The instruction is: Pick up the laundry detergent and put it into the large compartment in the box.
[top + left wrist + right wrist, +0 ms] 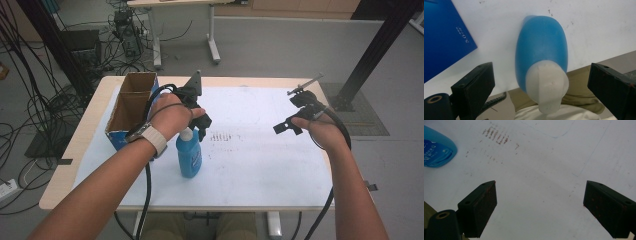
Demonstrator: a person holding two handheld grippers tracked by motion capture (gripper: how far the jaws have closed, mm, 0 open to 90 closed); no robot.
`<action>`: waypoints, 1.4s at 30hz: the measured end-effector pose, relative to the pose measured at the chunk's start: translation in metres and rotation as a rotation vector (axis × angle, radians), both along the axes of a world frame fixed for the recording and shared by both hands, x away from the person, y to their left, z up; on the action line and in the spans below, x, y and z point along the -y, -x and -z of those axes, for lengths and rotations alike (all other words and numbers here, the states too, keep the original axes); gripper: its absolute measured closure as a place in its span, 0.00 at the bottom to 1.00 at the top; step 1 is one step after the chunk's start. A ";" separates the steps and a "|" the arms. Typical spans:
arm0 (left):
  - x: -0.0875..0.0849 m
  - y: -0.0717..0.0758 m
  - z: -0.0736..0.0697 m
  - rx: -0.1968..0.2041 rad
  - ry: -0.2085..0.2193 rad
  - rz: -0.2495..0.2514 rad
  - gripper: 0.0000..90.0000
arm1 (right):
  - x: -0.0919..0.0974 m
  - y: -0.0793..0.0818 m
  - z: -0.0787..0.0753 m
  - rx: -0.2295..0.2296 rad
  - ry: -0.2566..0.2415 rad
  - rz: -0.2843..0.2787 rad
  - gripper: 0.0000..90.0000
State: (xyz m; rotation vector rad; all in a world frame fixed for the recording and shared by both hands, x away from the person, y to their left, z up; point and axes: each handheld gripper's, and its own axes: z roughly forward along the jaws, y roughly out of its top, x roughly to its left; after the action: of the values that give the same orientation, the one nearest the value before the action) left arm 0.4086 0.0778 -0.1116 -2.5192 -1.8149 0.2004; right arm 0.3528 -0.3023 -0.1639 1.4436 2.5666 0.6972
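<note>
A blue bottle (189,155) with a white cap stands upright on the white table cover, left of the middle. My left gripper (202,125) hovers right above its cap, jaws open and pointing down. In the left gripper view the blue bottle (541,52) rises between the two spread jaws, its white cap (547,87) nearest the camera, untouched by either jaw. My right gripper (286,127) hangs open over the right half of the table with nothing between its jaws. The blue bottle (436,150) lies at the far left of the right gripper view.
An open cardboard box (131,102) with blue sides stands at the table's left, just beside the left hand. Brown smudges (225,136) mark the white cover (260,165) in the middle. Cables and table legs lie on the floor beyond the far edge.
</note>
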 end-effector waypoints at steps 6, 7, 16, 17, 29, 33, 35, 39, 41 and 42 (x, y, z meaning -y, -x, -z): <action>0.001 0.000 0.002 -0.005 -0.002 0.003 0.09 | 0.000 0.000 -0.001 -0.001 0.002 0.002 0.13; 0.002 0.000 0.002 -0.004 -0.005 0.003 0.09 | 0.000 0.000 -0.001 -0.001 0.001 0.002 0.13; 0.001 -0.001 0.002 -0.004 -0.005 0.004 0.09 | -0.001 0.000 0.000 -0.003 0.001 0.001 0.13; 0.001 0.000 0.002 -0.002 -0.005 0.004 0.09 | -0.001 0.000 0.000 -0.002 0.002 0.000 0.13; 0.000 0.000 0.001 -0.002 0.003 0.000 0.09 | -0.001 0.000 -0.001 -0.003 0.003 0.002 0.13; 0.001 0.001 0.001 0.000 0.001 0.000 0.09 | -0.001 0.000 -0.001 -0.005 0.002 0.003 0.13; 0.001 0.001 0.001 0.001 0.003 0.000 0.09 | -0.001 0.000 0.000 -0.004 0.000 0.003 0.13; 0.002 0.001 0.001 0.000 0.002 0.006 0.09 | -0.001 0.000 0.000 -0.006 0.001 0.002 0.13; 0.002 0.001 0.001 0.001 0.000 0.005 0.09 | 0.000 0.000 0.000 -0.005 0.001 0.002 0.13; 0.002 0.001 0.001 0.001 0.000 0.005 0.09 | 0.000 0.000 0.000 -0.005 0.001 0.002 0.13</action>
State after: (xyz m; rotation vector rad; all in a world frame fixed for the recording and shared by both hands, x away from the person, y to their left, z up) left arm 0.4073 0.0757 -0.1126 -2.5237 -1.8093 0.1995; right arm 0.3530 -0.3019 -0.1644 1.4492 2.5682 0.6934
